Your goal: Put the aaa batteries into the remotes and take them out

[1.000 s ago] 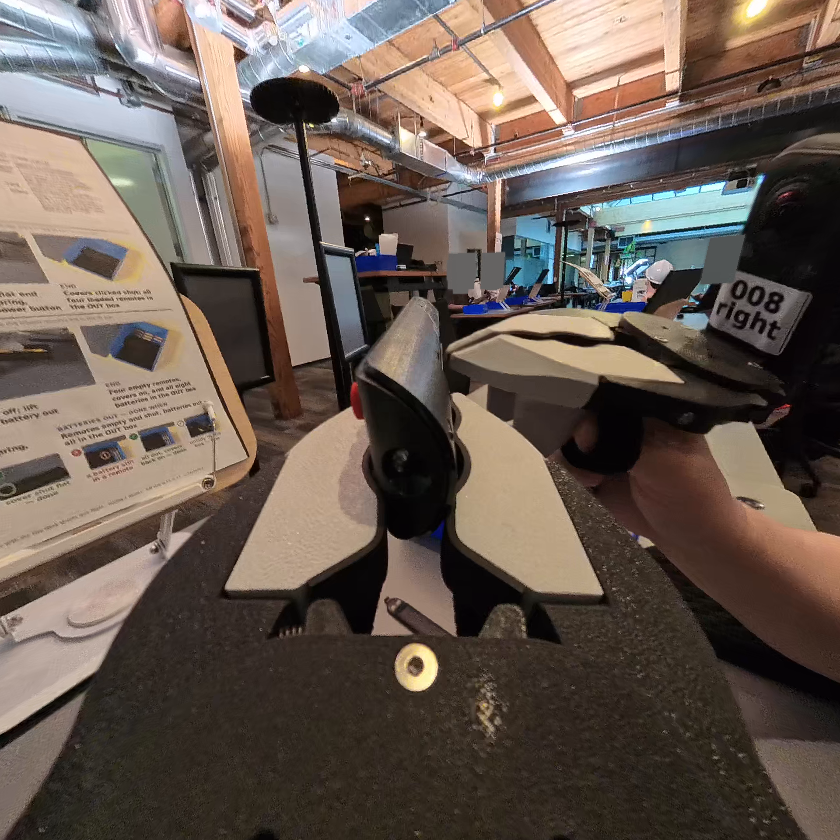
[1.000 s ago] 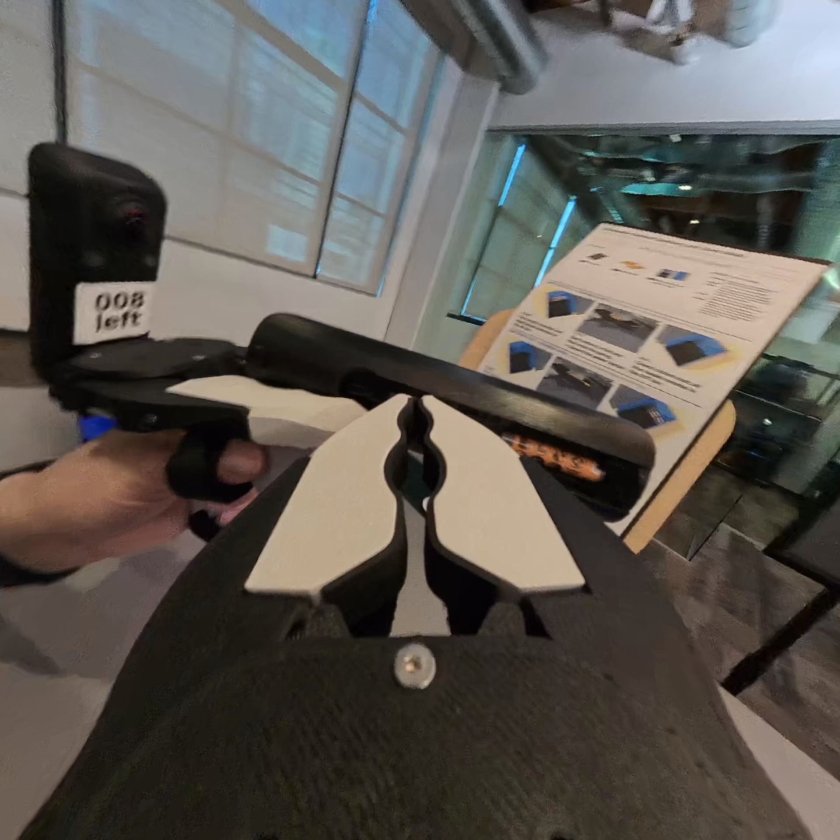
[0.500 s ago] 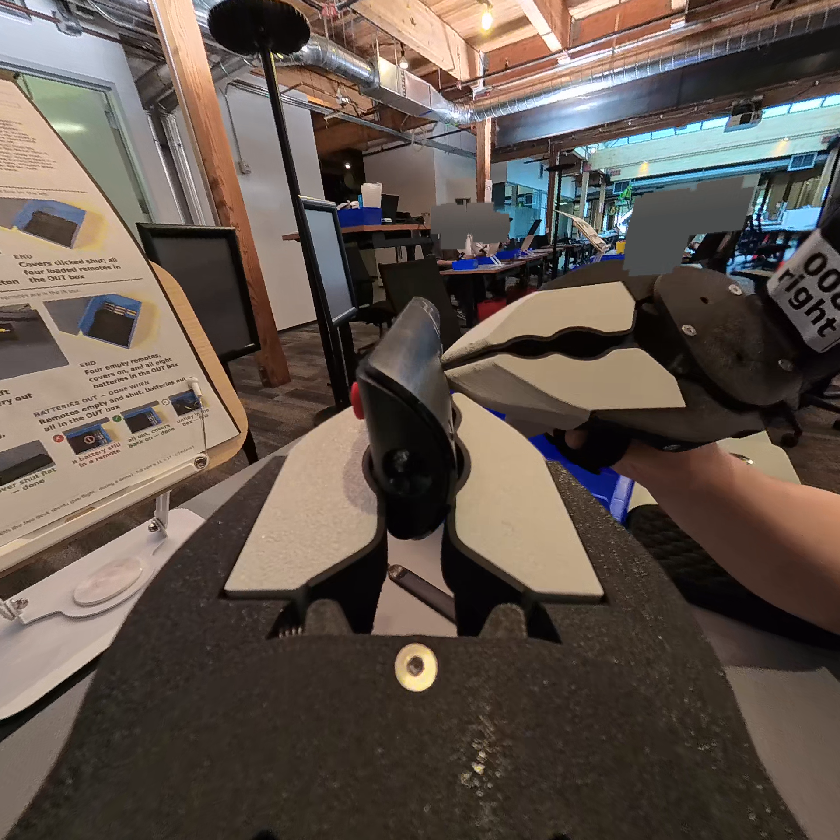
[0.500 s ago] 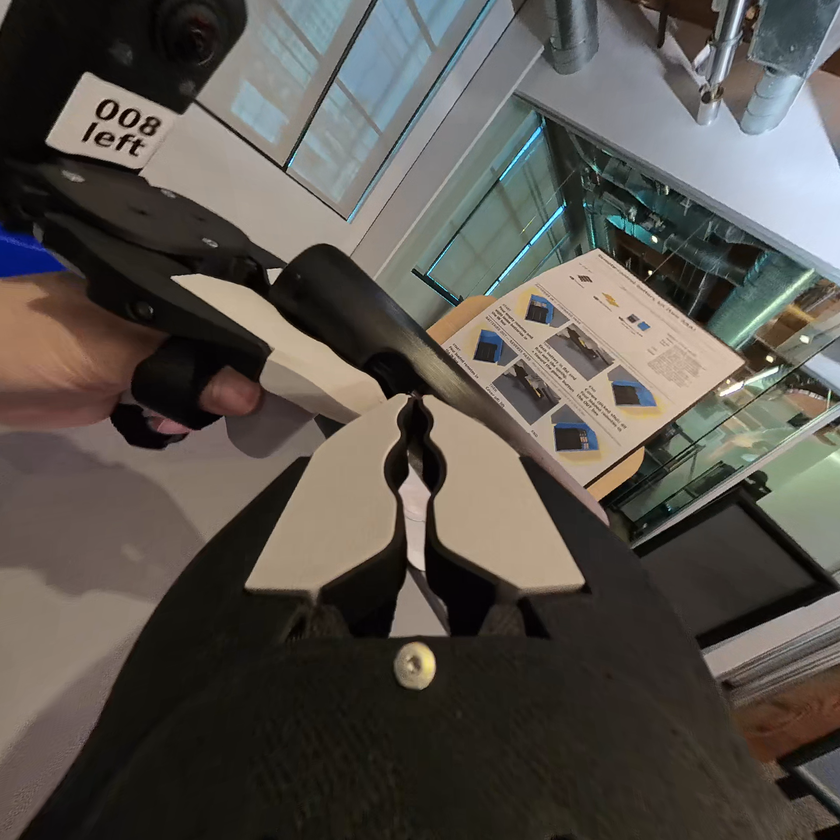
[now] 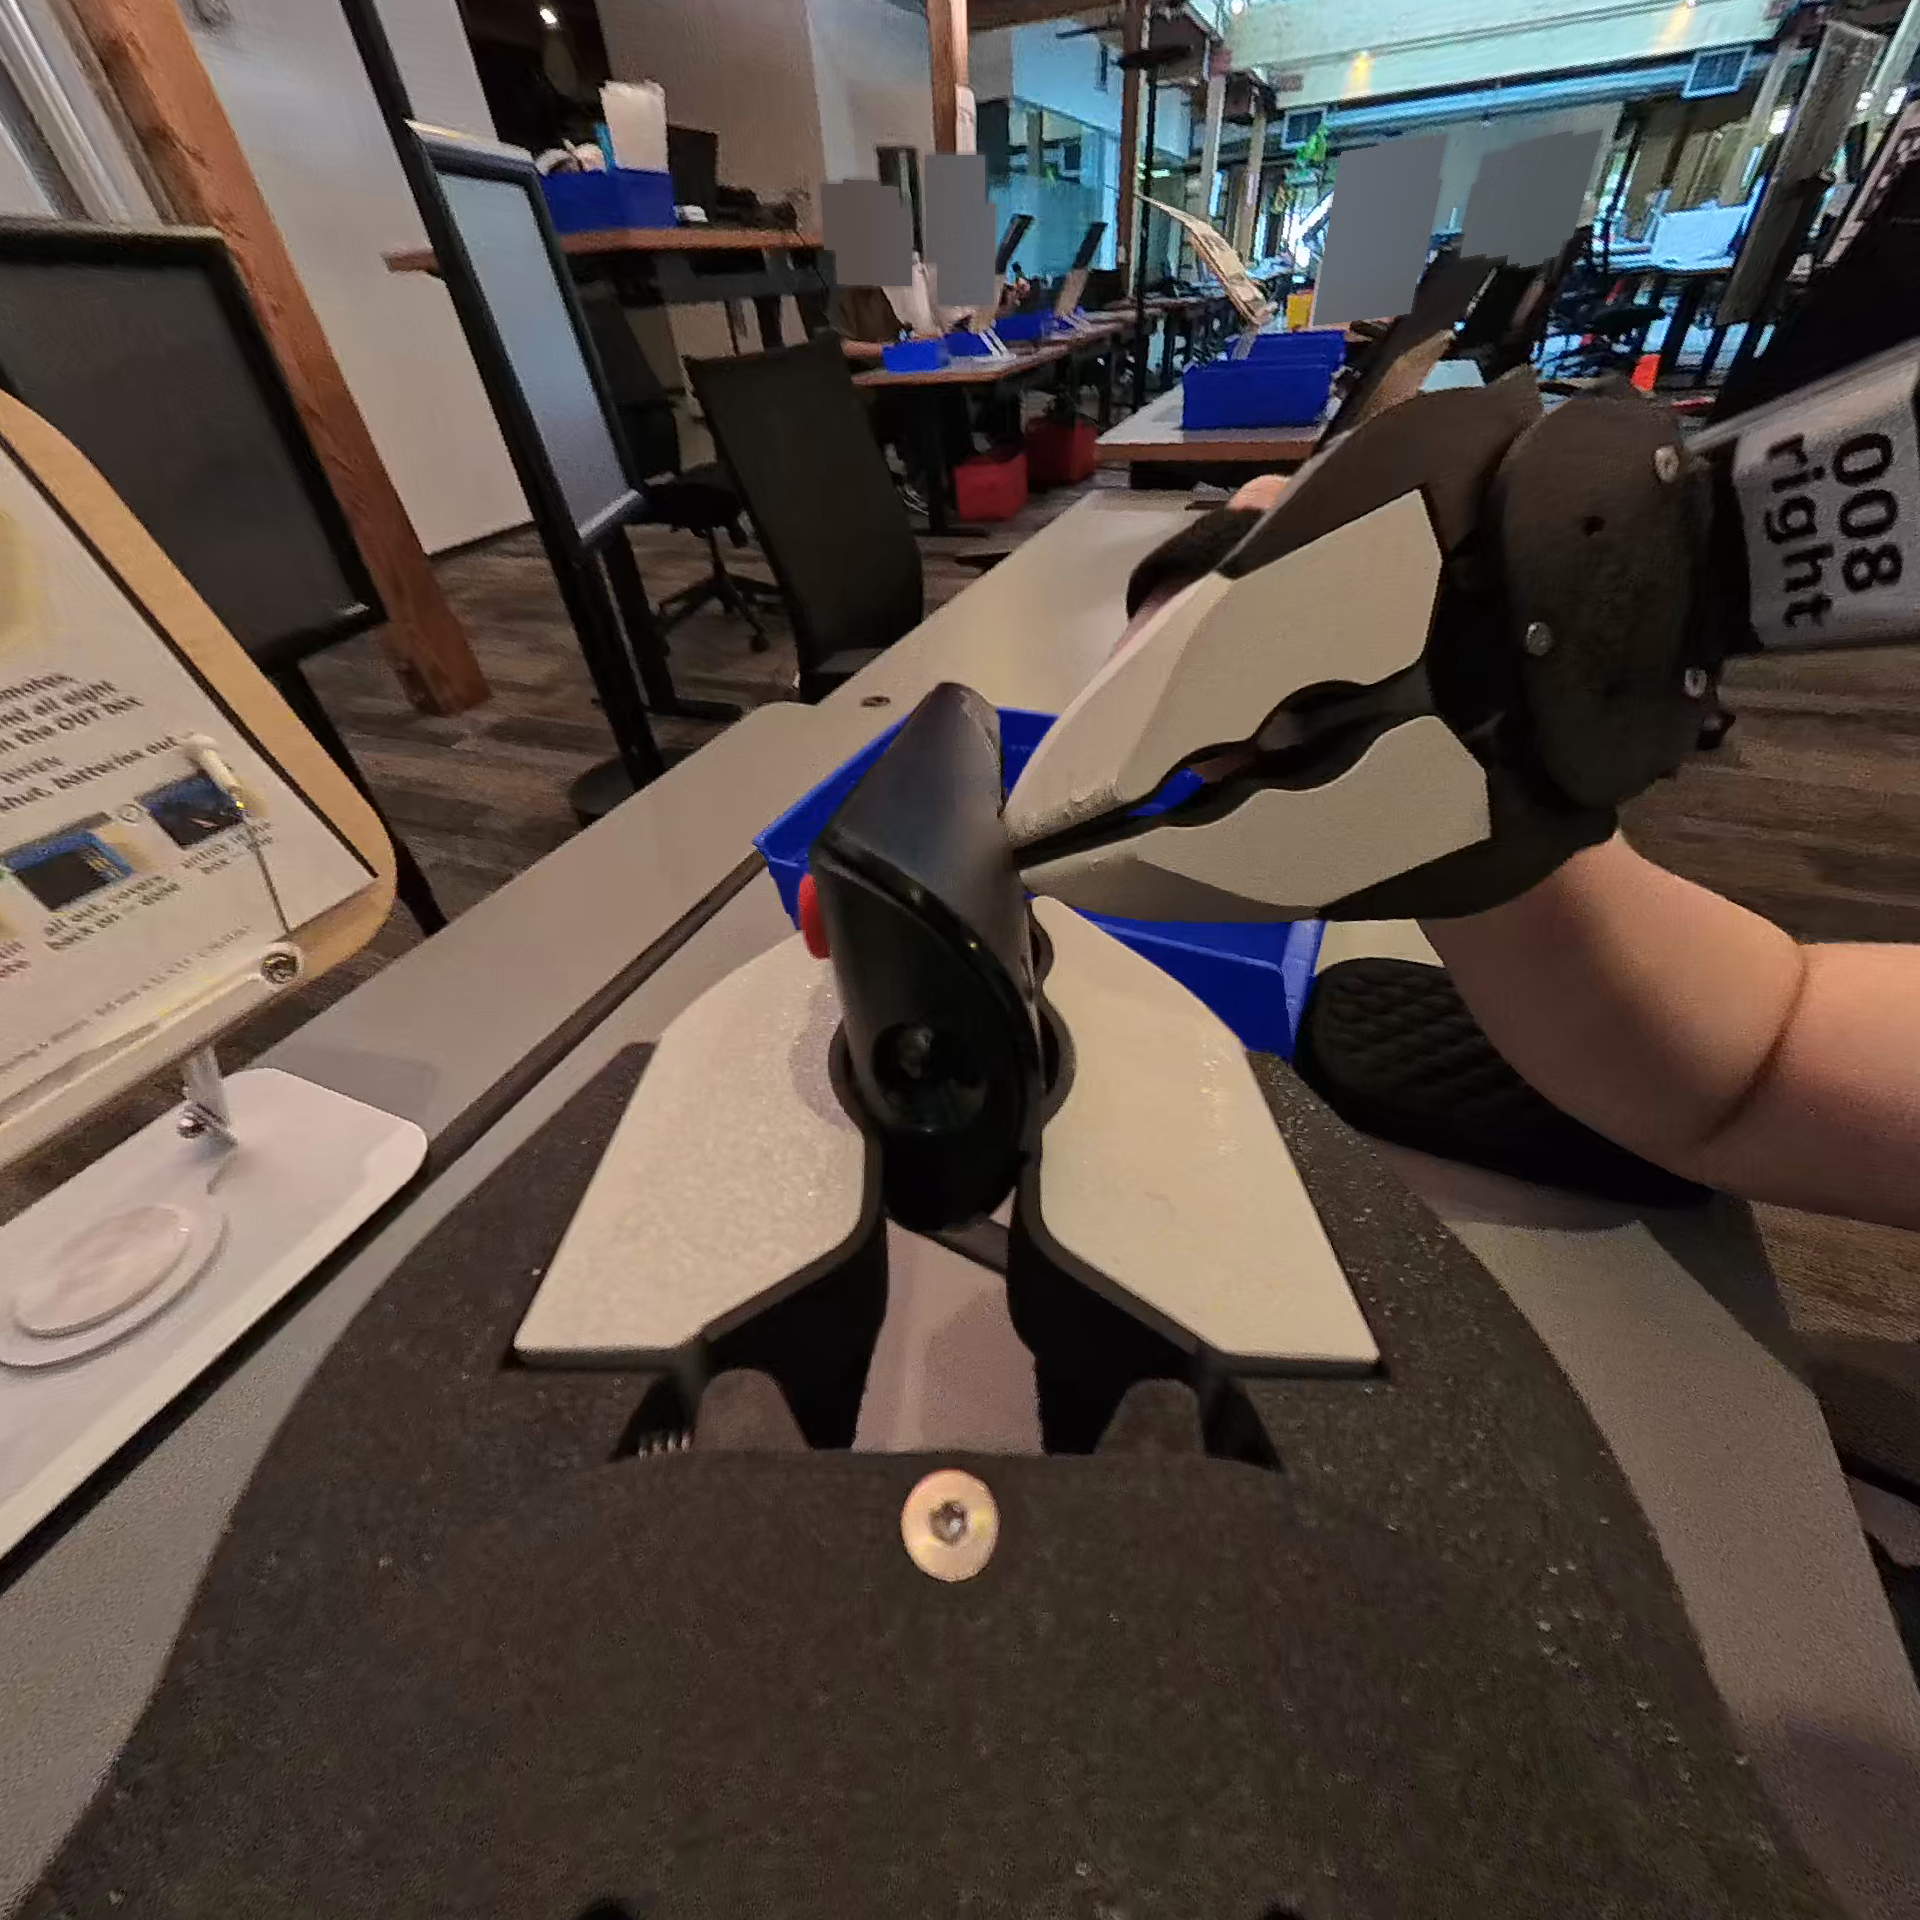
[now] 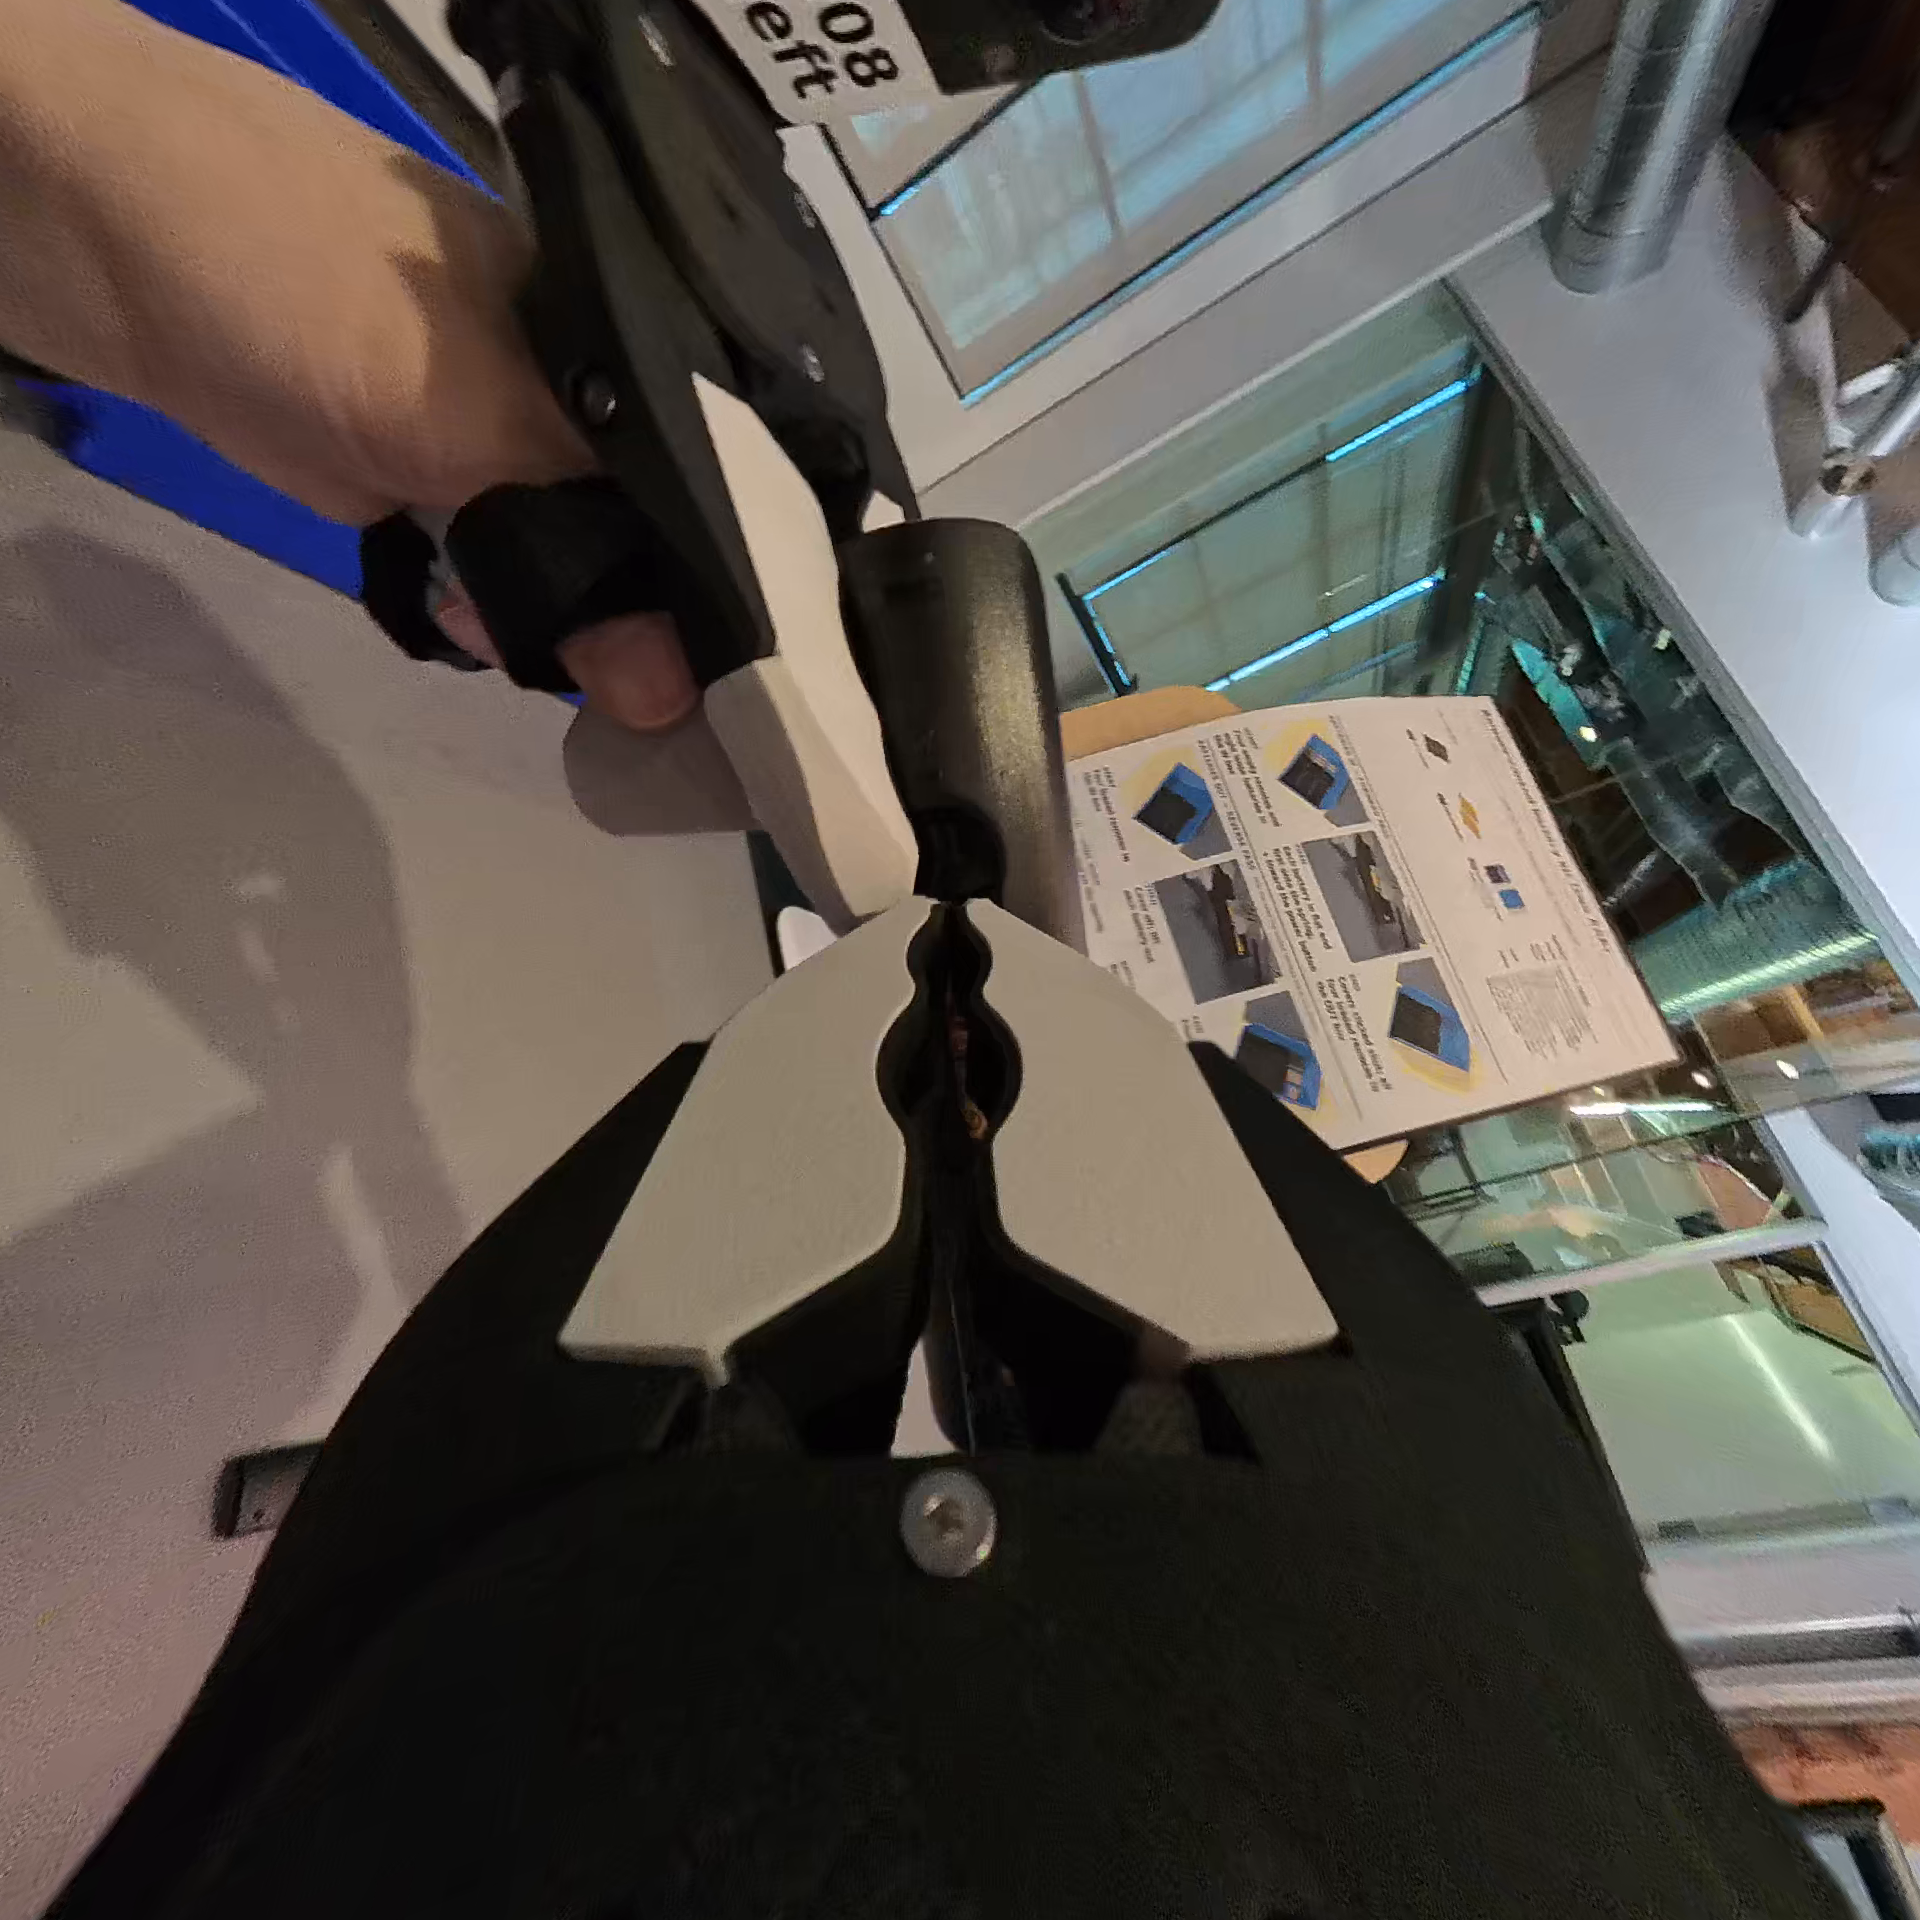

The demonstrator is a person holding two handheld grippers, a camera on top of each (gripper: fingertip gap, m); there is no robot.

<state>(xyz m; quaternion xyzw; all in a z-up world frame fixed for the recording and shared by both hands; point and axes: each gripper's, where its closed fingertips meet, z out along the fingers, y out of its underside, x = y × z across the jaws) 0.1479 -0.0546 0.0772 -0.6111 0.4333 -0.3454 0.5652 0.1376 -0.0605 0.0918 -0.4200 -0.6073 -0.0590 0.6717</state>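
My left gripper (image 5: 935, 977) is shut on a black remote (image 5: 925, 883), held end-on and tilted up above the table. A red button shows on the remote's left side. My right gripper (image 5: 1016, 847) comes in from the right with its tips against the remote's upper right side. In the right wrist view my right gripper (image 6: 948, 909) is shut on a thin black piece (image 6: 954, 1049) seen edge-on, probably the battery cover, with its tips touching the remote (image 6: 956, 665). Small orange spots show in the gap. No loose battery is in view.
A blue bin (image 5: 1195, 956) stands on the grey table (image 5: 582, 894) just behind the remote. An instruction board (image 5: 156, 790) on a white stand is at the left and also shows in the right wrist view (image 6: 1351, 914). A black pad (image 5: 1423, 1049) lies under the person's right forearm.
Both grippers have tilted downward, so the table and blue bin now show. The right gripper has rolled and brought its tips against the remote's side. The left grip on the remote is unchanged.
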